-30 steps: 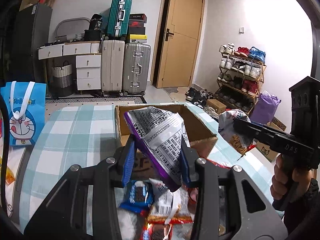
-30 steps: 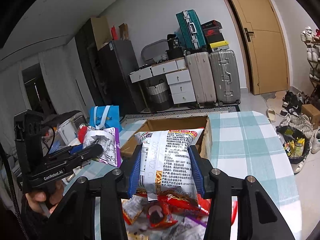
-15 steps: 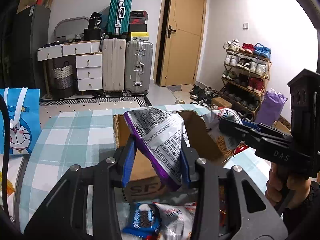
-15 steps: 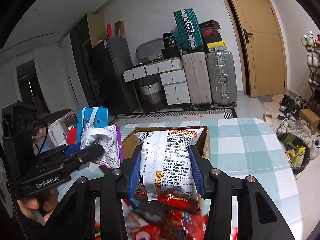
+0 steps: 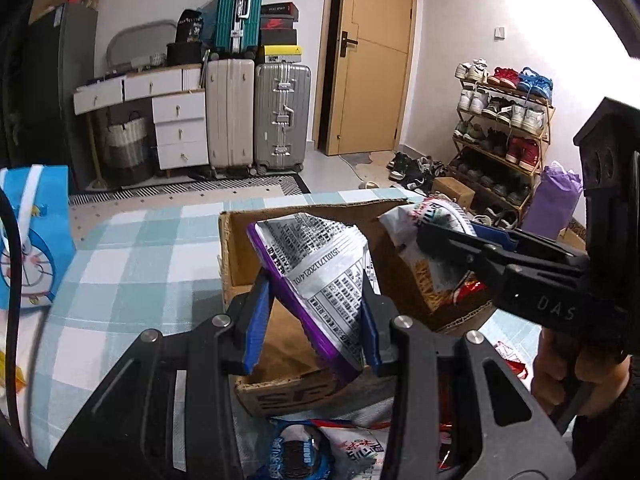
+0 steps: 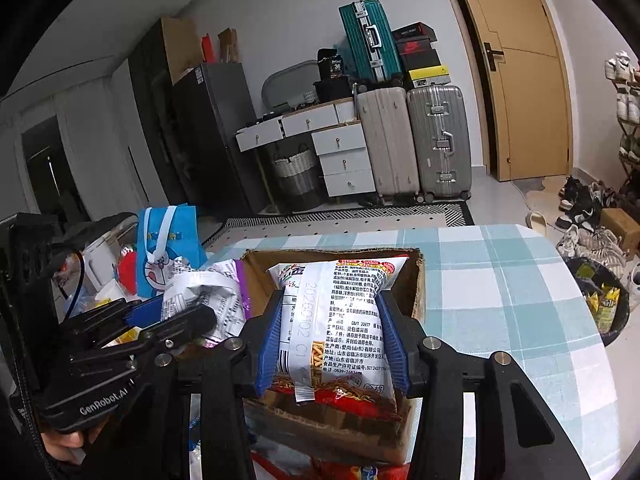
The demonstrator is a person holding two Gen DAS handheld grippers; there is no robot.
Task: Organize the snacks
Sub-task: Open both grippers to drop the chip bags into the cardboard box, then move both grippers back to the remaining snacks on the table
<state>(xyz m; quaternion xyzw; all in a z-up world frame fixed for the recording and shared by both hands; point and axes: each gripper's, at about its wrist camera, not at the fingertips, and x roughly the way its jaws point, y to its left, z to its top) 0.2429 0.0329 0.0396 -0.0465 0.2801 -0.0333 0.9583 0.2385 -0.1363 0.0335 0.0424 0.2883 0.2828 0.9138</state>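
Item: two snack bags over the box (image 5: 304, 376) near the counter's (image 5: 132, 264) near edge, left tongs (image 5: 312, 320) pinching purple bag (image 5: 320, 276), right tongs (image 6: 332, 344) pinching noodle bag (image 6: 340, 312); lower each below the rim before releasing, well apart.

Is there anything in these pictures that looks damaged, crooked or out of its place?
The cardboard box has a ragged, torn rim and worn walls. The purple-edged snack bag in the left gripper is crumpled and tilted. Loose snack packets lie scattered on the checked tablecloth in front of the box.
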